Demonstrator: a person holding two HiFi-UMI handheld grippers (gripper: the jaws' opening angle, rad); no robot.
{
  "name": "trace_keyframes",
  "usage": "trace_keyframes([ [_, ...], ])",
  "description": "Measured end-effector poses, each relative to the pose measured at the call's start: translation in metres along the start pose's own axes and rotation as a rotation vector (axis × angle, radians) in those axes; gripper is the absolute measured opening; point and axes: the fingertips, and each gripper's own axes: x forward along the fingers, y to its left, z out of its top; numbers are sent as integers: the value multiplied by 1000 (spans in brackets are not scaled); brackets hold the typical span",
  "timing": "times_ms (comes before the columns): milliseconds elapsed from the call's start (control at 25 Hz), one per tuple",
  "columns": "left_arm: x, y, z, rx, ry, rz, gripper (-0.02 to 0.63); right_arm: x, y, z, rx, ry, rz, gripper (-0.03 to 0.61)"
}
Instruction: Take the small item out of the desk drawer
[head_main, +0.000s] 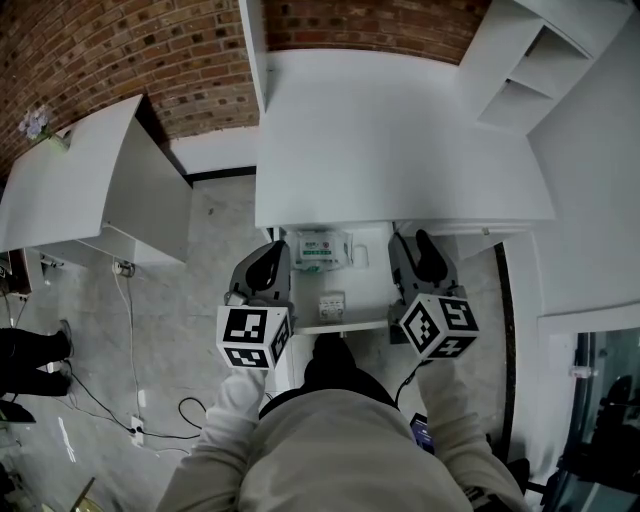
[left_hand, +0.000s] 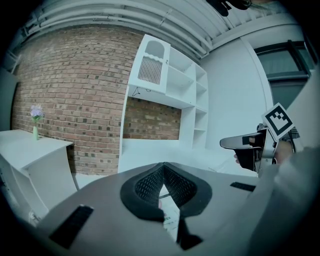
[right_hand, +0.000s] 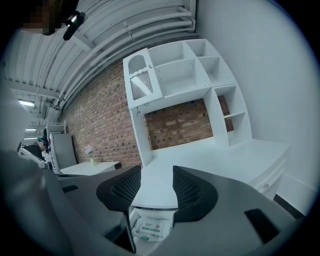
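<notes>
The white desk (head_main: 400, 140) has its drawer (head_main: 374, 272) pulled out toward me. A white packet with green print (head_main: 322, 250) lies at the drawer's back. A small white boxy item (head_main: 331, 305) sits near its front edge. My left gripper (head_main: 272, 262) hovers over the drawer's left side with its jaws shut and nothing between them (left_hand: 163, 167). Over the drawer's right side, my right gripper (head_main: 418, 258) stands open and empty (right_hand: 156, 176). The packet (right_hand: 149, 229) shows below the right jaws, and part of it (left_hand: 170, 216) shows under the left ones.
A white shelf unit (head_main: 540, 60) stands on the desk's back right, against the brick wall (head_main: 150, 50). A second white table (head_main: 90, 180) with a flower vase (head_main: 38, 122) is at the left. Cables (head_main: 130, 400) lie on the floor; a person's shoes (head_main: 40, 350) at far left.
</notes>
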Motion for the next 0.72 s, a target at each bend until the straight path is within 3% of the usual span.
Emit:
trace_keyframes([
  [360,26,12,2,19,8,29,17,41,-13,-14,27,56,23,225],
  [720,44,26,-6,8,43,50,17,70,-22,-55,38,169,28,225],
])
